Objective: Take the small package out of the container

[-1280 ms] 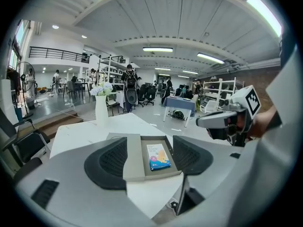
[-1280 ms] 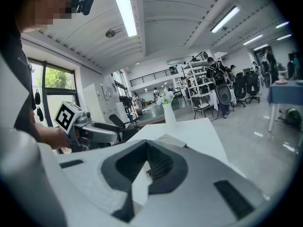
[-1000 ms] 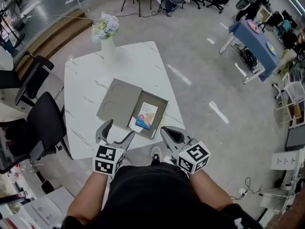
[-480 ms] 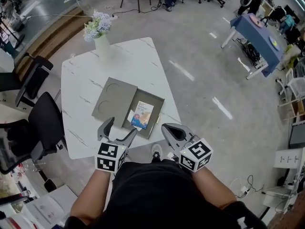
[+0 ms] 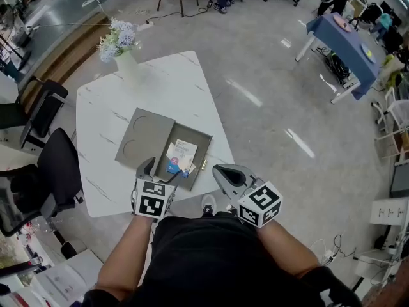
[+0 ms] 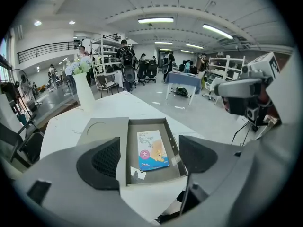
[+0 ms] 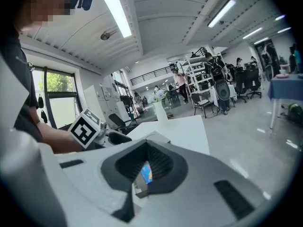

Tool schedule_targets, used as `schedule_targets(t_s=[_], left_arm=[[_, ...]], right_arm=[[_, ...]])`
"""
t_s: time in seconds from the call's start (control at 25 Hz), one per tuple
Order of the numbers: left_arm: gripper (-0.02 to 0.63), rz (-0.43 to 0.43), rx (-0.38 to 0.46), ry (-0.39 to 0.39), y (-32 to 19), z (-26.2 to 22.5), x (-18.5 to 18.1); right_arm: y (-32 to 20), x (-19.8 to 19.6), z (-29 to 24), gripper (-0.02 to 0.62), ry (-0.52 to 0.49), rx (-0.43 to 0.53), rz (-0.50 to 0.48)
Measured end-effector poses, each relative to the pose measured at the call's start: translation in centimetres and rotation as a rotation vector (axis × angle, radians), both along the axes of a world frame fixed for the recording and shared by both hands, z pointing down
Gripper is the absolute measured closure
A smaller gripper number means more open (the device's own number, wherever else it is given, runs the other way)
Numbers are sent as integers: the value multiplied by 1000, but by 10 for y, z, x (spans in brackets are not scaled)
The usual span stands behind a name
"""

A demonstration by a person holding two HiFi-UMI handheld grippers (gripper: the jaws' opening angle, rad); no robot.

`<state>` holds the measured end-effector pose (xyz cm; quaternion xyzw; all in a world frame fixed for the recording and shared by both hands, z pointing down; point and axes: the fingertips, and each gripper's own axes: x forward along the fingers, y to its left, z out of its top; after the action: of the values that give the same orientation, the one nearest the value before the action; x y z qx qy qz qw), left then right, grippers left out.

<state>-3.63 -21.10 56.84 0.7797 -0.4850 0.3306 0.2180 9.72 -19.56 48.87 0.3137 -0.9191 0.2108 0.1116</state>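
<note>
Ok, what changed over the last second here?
The left hand-held gripper moved forward, jaws apart, to the near edge of the container. Nothing was taken hold of. The small package still lies in the open container on the table. The right hand-held gripper stays back by the person's body, shut and empty.

Head view: high overhead, aimed steeply down at the surface (image 5: 160, 82), with left tongs (image 5: 160, 173) and right tongs (image 5: 223, 171) at its near edge. Left gripper view: low and close, facing forward over the open container (image 6: 131, 150). Right gripper view: low, off the near edge, angled toward the left tongs. Shared by all three: container, surface.
</note>
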Motion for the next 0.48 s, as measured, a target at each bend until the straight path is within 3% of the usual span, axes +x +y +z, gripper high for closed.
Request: schedule_targets(t_s=[0.48], left_arm=[[219, 11, -145, -60, -31, 61, 29]], right_arm=[[-17, 18, 20, 594, -9, -44, -20]])
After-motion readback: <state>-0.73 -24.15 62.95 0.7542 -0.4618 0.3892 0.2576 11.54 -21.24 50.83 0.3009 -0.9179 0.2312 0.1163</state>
